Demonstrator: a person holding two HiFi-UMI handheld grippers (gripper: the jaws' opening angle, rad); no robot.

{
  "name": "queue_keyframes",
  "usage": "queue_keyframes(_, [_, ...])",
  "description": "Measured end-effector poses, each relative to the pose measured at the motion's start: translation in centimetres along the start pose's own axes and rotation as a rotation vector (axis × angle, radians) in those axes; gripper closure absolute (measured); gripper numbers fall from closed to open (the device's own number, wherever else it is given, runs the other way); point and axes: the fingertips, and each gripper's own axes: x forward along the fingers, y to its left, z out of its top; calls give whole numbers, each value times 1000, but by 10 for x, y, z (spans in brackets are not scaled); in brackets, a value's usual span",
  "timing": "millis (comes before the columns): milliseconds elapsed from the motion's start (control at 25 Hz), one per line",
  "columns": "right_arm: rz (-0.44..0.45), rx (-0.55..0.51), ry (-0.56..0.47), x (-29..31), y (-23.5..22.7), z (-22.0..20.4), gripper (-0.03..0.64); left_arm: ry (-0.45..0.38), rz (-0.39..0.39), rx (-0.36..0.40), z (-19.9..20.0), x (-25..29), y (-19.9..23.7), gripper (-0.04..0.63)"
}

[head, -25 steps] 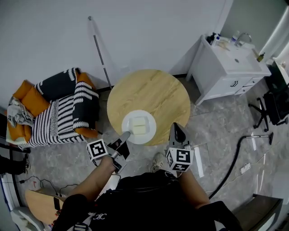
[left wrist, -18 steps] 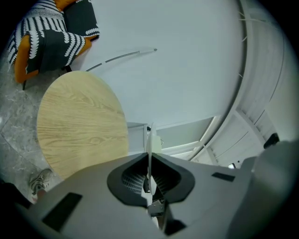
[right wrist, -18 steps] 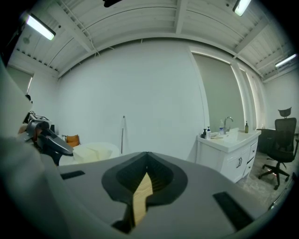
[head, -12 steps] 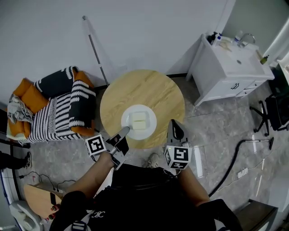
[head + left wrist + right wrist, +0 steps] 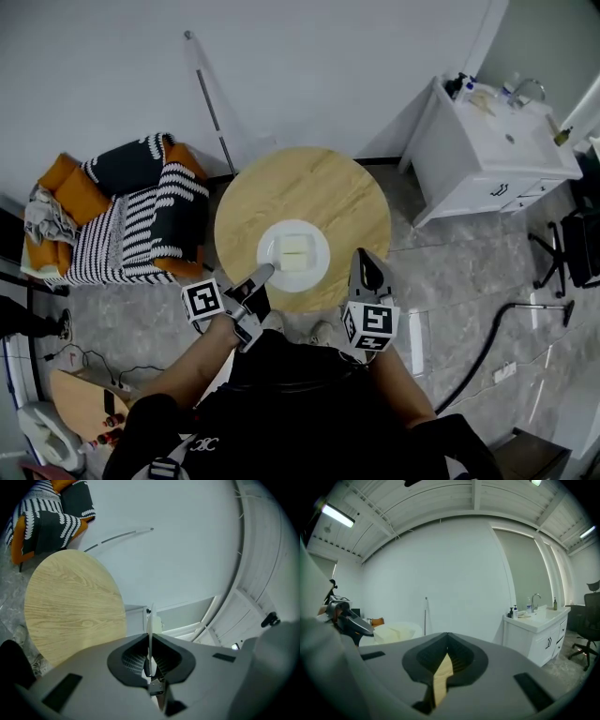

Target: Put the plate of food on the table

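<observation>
A white plate (image 5: 319, 265) carrying pale yellow food (image 5: 293, 251) is over the near half of the round wooden table (image 5: 300, 187). I cannot tell whether it rests on the wood. My left gripper (image 5: 263, 272) is shut on the plate's near-left rim. In the left gripper view the plate (image 5: 150, 630) runs edge-on between the closed jaws, with the table (image 5: 70, 602) to the left. My right gripper (image 5: 364, 255) is shut and holds nothing, hovering at the table's near-right edge. In its own view the plate (image 5: 396, 632) shows at the left.
A striped armchair with orange cushions (image 5: 122, 216) stands left of the table. A thin pole (image 5: 211, 103) leans on the wall behind. A white sink cabinet (image 5: 492, 150) stands at the right, and a black hose (image 5: 487, 347) lies on the floor.
The plate, held by the left gripper, has moved from the table's near edge farther in over the top. The right gripper stays beside it.
</observation>
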Motion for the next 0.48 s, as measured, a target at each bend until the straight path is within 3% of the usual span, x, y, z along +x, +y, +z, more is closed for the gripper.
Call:
queue_keyframes(360, [2,-24,25,31,11,6,611,17,38,1,33,2,28,575])
queue_keyframes(480, [-9,-27,45,41,12,4,611,10,11,-39,44,7,35,577])
